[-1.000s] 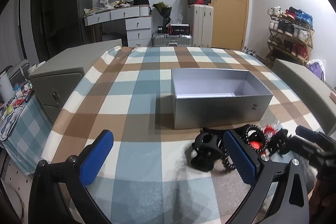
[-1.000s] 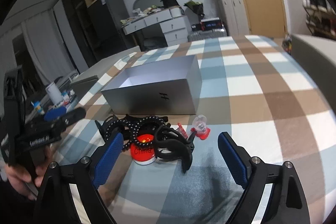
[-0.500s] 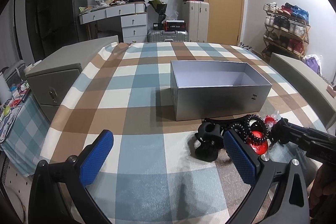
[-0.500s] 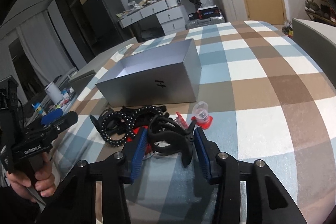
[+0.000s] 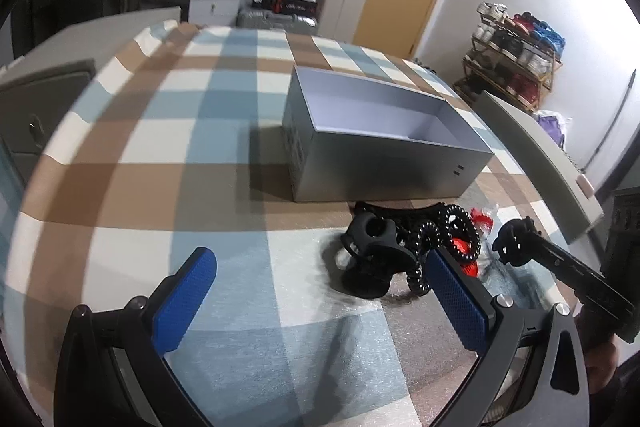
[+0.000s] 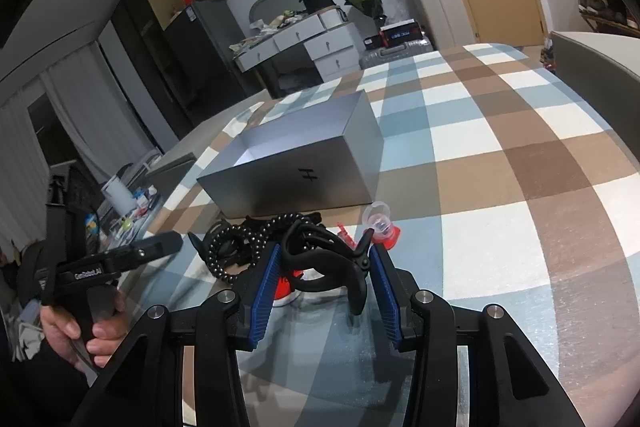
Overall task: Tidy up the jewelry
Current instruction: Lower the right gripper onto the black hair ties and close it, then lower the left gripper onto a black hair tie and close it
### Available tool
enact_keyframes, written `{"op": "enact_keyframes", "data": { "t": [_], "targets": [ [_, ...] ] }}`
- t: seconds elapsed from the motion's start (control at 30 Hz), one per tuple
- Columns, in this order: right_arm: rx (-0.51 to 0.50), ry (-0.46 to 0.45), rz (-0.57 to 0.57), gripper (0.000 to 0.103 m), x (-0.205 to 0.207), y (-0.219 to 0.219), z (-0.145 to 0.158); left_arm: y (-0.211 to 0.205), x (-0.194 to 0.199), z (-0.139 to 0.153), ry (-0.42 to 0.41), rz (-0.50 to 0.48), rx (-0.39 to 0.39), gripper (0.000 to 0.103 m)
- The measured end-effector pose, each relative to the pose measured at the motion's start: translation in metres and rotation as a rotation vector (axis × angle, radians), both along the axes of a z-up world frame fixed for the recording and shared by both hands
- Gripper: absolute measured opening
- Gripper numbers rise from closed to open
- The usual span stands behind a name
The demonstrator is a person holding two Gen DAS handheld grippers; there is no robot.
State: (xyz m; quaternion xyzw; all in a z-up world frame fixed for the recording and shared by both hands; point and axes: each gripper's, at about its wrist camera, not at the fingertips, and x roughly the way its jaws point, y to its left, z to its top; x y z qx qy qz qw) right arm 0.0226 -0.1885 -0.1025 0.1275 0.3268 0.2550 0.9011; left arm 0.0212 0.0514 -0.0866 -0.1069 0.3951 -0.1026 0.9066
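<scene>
Closing from wide apart a second ago, the right gripper now clamps the black claw hair clip in the pile near the empty grey box, ready to lift; the left gripper hangs spread apart.

Tablecloth checked in brown, blue, white — box silver-grey, hair claw black, gripper pads blue.

Open grey box, black claw clip, beaded bracelet beside it
</scene>
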Motion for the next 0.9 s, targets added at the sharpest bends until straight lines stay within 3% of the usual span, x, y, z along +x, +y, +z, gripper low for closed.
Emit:
{"op": "enact_keyframes", "data": {
  "t": [0.2, 0.4, 0.53, 0.83, 0.9],
  "targets": [
    [-0.022, -0.018, 0.01, 0.044, -0.002, 0.004, 0.003, -0.002, 0.001, -0.002, 0.031, -0.057, -0.059, 0.088],
    [-0.01, -0.007, -0.002, 0.044, -0.001, -0.001, 0.0, -0.009, 0.004, -0.001, 0.057, -0.144, -0.098, 0.06],
    [-0.001, -0.021, 0.0, 0.044, -0.003, -0.002, 0.002, -0.004, 0.008, -0.004, 0.078, -0.193, -0.185, 0.04],
    [0.003, -0.046, 0.018, 0.044, -0.007, 0.002, 0.008, 0.009, 0.008, -0.006, 0.085, -0.205, -0.274, 0.036],
    [0.002, -0.046, 0.018, 0.044, -0.007, 0.002, 0.009, 0.01, 0.005, -0.005, 0.079, -0.195, -0.26, 0.036]
  ]
}}
